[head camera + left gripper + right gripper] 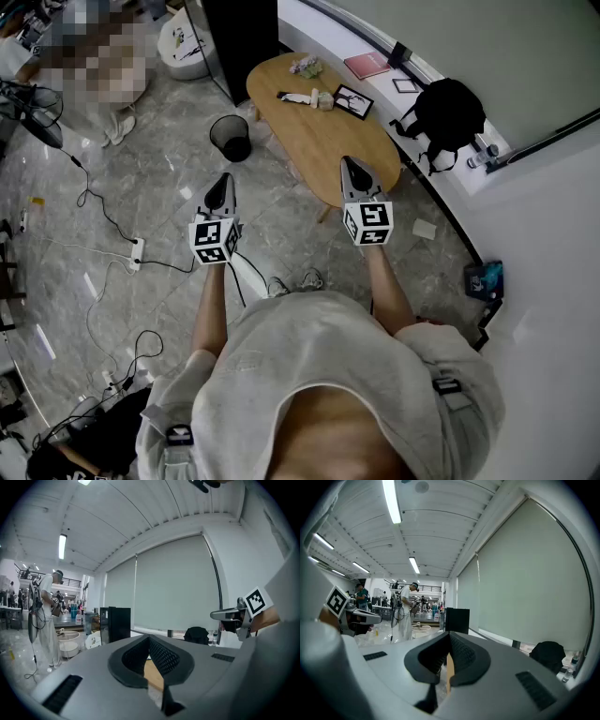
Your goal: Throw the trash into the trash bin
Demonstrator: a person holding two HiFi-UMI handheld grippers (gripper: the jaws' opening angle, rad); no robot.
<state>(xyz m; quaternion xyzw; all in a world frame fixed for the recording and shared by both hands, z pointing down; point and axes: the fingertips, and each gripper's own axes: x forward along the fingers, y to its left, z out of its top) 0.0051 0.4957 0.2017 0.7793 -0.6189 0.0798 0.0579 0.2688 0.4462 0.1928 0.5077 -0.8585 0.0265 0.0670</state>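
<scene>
A crumpled wad of trash (306, 66) is found at the far end of the oval wooden table (323, 145), with a small white-and-black scrap (297, 97) lying nearer along the tabletop and a black-framed card (353, 100) just beside that; what the scrap is made of cannot be made out. The black mesh trash bin (231, 138) is seen standing upright on the marble floor (159, 187), just beside the table's left edge and apart from both grippers. The left gripper (223, 180) is held over the floor near the bin, its jaws closed tip to tip with nothing between them. The right gripper (349, 163) is held over the near end of the table, its jaws likewise closed and empty. Neither gripper is in contact with any trash. Both are held close to level and pointed toward the table. A black backpack (448, 112) is noted on the white window ledge (441, 164) beyond the table, with a red notebook (367, 65) farther along the same ledge. A white power strip (137, 251) with trailing cables is recorded on the floor to the left.
</scene>
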